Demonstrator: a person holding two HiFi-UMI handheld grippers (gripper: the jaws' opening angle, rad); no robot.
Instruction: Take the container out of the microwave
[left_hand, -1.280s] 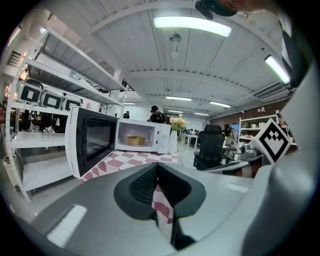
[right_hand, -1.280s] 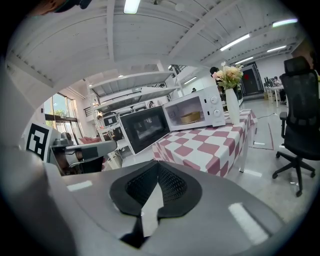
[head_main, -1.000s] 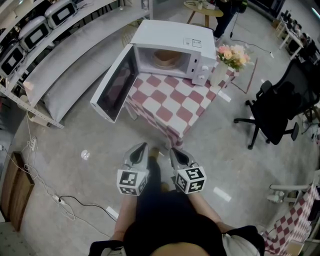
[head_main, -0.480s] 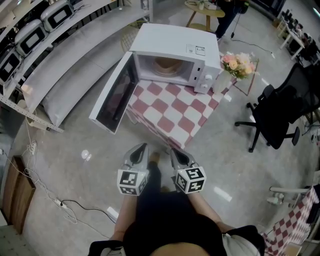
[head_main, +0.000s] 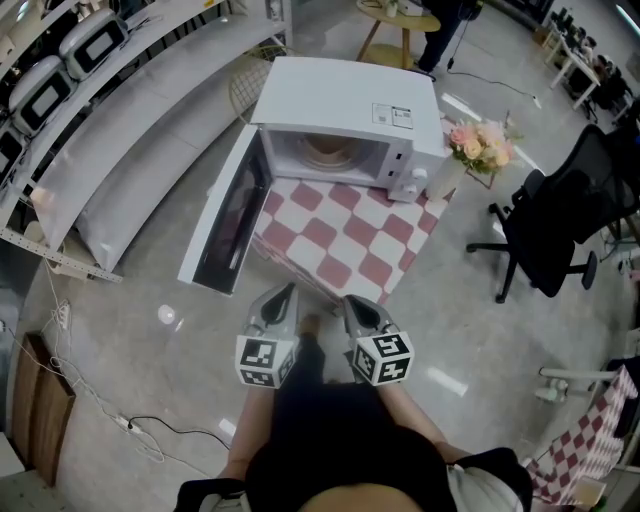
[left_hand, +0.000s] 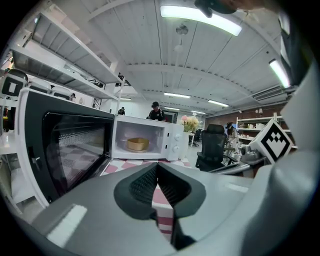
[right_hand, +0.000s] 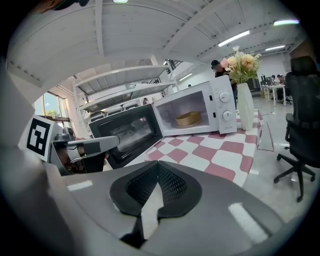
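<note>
Sitting inside the open microwave (head_main: 340, 100) on the tabletop (head_main: 345, 235), the shallow tan container (left_hand: 137, 144) looks light and stiff, best pinched at its rim; left claw (left_hand: 157, 171) and right claw (right_hand: 158, 172), both closed and empty, are well apart from it.

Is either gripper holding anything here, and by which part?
Nothing is held. The left gripper and right gripper both have their jaws together and empty; the container sits inside the open microwave, ahead of them.

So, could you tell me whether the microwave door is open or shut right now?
Open: the door stands swung wide out from the microwave, and the tan container is plainly visible inside the cavity.
</note>
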